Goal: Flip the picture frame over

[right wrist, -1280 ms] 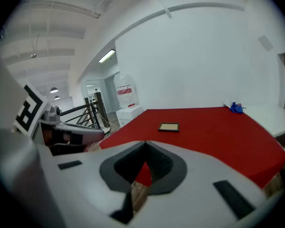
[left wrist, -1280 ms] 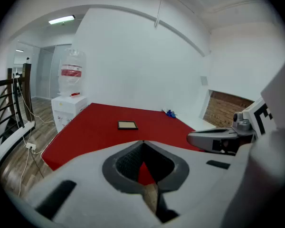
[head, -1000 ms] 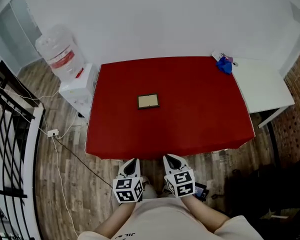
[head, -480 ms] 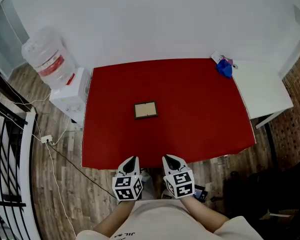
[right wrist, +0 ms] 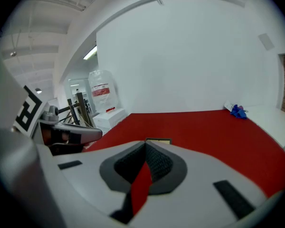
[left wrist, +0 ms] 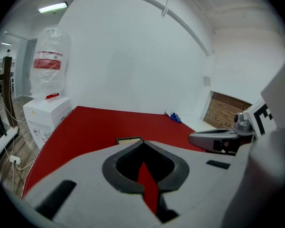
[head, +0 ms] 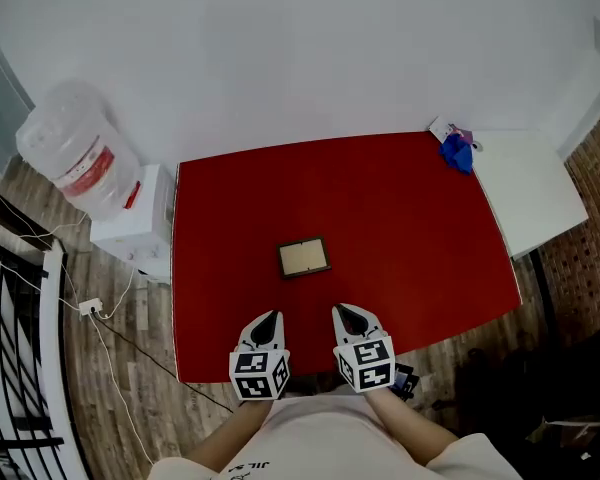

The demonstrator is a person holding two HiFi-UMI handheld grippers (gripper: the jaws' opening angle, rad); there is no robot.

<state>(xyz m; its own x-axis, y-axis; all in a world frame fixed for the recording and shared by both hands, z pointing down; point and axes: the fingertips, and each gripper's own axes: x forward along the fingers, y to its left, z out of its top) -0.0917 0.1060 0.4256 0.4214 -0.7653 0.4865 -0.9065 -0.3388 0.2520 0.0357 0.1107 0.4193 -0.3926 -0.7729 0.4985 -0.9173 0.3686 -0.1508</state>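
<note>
The red desk [head: 410,218] holds a flip not yet begun. At its six o'clock edge hover the left tongs [head: 267,320] and right tongs [head: 344,314], both closed and empty. The picture frame [head: 304,258] lies flat at their twelve o'clock, untouched

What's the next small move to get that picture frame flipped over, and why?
Probably carry both claws forward to the picture frame and open one on the way. The frame lies flat on the red table, just ahead of the left claw and right claw, which hover over the table's near edge, both shut, empty and touching nothing.
</note>
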